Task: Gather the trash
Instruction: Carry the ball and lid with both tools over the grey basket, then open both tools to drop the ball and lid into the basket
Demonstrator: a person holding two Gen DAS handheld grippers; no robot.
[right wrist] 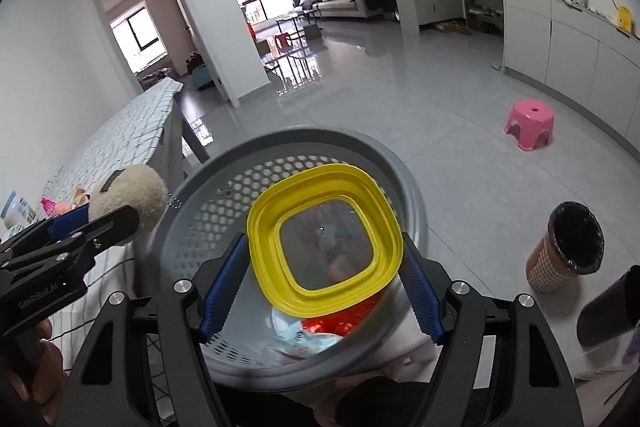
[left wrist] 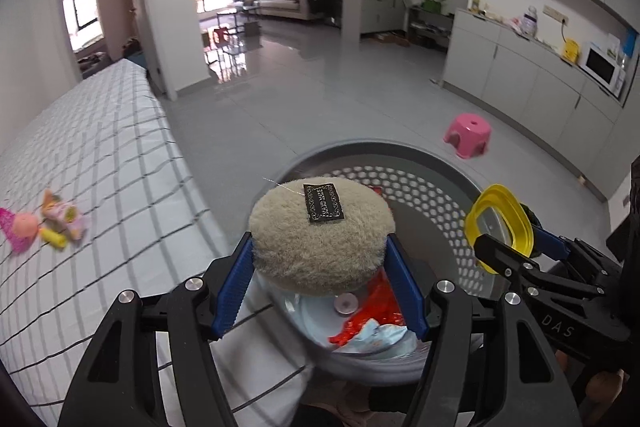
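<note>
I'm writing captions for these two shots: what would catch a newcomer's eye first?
The fluffy beige puff clamped in the left gripper and the yellow lid held in the right gripper, both above the grey basket. Next, the pink stool alone on the floor.

The fluffy pad (left wrist: 322, 231) and the yellow lid (right wrist: 325, 241) hide most of what lies in the grey basket (right wrist: 192, 211) — only red and pale blue scraps (left wrist: 370, 327) peek out — while the small toys (left wrist: 44, 223) on the bed are blurred.
</note>
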